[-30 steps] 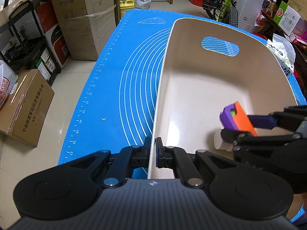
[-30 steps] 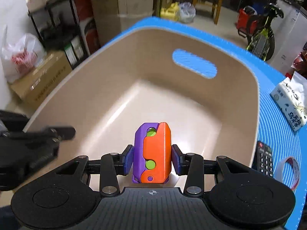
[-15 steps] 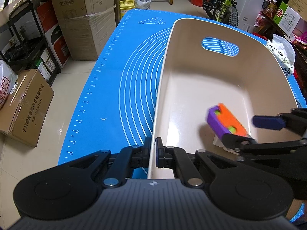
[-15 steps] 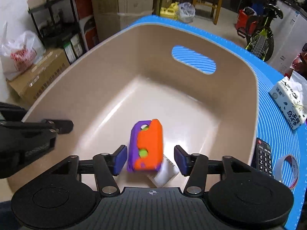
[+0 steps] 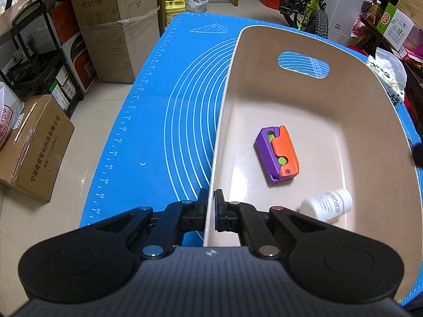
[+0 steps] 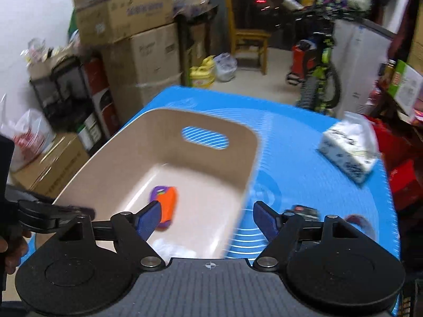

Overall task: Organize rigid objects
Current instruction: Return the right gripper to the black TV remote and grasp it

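My left gripper (image 5: pixel 211 202) pinches the bin (image 5: pixel 380 206) rim; my right gripper (image 6: pixel 206 218), jaws opening and empty, hangs over its right edge.

I'm looking past the table at a pale tiled floor (image 5: pixel 100 105) crowded with stacked cardboard boxes (image 5: pixel 116 23); a wooden chair (image 6: pixel 247 37) and a bicycle (image 5: pixel 306 8) are standing beyond, a black shelf rack (image 5: pixel 29 60) at left.

Left view sharp; right view motion-blurred (fisheye-bent edges).
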{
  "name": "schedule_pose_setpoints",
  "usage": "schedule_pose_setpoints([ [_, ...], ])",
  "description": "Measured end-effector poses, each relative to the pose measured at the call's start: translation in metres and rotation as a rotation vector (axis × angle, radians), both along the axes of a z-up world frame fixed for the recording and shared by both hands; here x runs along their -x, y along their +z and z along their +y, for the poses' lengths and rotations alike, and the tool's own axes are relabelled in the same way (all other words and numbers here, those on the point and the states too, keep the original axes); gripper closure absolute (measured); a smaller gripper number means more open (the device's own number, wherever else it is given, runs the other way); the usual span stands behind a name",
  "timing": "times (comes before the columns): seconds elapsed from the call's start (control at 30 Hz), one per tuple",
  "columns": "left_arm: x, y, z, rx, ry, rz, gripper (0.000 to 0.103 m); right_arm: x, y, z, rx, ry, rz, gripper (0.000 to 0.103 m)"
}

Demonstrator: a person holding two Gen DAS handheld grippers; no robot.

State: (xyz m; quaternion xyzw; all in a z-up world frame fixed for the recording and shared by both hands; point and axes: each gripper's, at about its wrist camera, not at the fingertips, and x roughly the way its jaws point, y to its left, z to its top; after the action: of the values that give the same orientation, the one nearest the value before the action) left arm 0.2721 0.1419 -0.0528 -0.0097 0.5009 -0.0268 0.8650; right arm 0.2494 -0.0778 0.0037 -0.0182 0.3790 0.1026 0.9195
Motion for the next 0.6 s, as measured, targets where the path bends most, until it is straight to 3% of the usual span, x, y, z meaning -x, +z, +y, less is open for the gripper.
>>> schedule_pose_setpoints([
  [0.17, 0.0, 0.0, -0.001, 0.001, 0.0, 0.0, 0.097, 0.009, 0.001, -0.045, 0.01, -0.098, -0.027, 0.02],
  [0.37, 0.0, 0.0, 0.0, 0.001, 0.001, 0.0, 0.097, 0.018, -0.018, -0.091, 0.026, -0.191, -0.002, 0.018],
  [0.6, 0.0, -0.001, 0.0, 0.001, 0.0, 0.0, 0.097, 0.011, -0.051, -0.106, 0.026, -0.222, 0.057, 0.018],
])
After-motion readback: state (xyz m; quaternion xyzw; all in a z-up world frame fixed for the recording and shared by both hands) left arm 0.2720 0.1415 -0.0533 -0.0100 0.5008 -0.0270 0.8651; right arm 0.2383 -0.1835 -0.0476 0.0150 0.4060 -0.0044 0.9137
